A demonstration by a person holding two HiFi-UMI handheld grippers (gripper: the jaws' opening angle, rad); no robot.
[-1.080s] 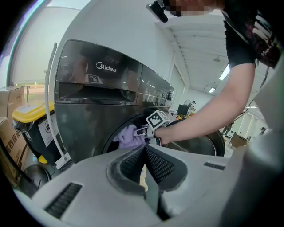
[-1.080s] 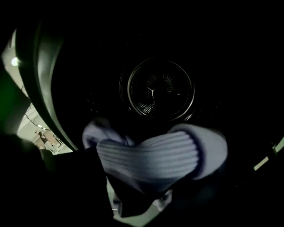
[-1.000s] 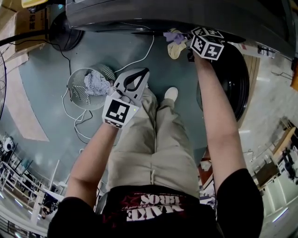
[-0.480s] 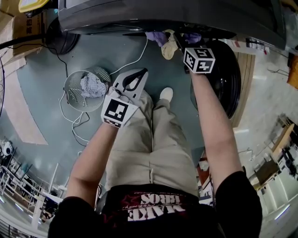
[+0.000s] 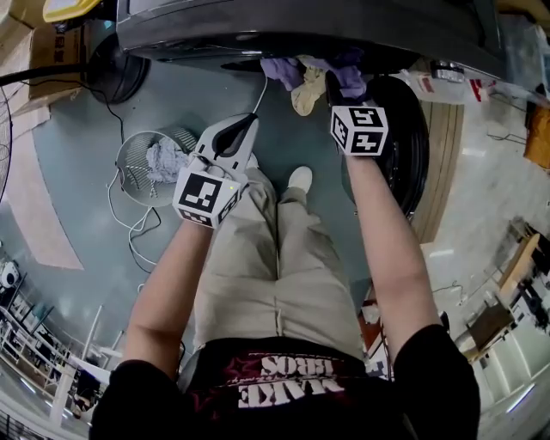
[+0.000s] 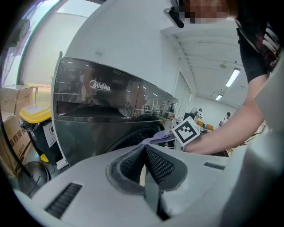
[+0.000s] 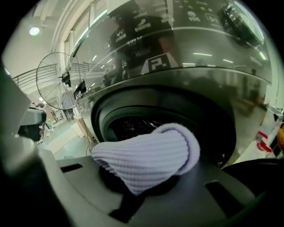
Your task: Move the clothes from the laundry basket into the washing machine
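Clothes [image 5: 292, 73]: a purple-and-cream bunch hangs over the lip of the washing machine [image 5: 258, 26], at the open door.
Lavender cloth [image 7: 148, 155]: caught in the right gripper [image 5: 333, 86], held just in front of the drum opening [image 7: 133, 126].
Right gripper: its jaws have just been closing and now pinch that ribbed cloth tight.
Left gripper [image 6: 144, 150]: jaws pressed together with nothing in them, hovering between basket and machine.
Laundry basket [image 5: 129, 176]: on the floor at left, 1 pale grey bundle [image 5: 163, 157] inside.
Done so far: by the look of it, several pieces have reached the door, though none is clearly down in the drum.
Left to do: push the hanging pieces in, then fetch the grey bundle.
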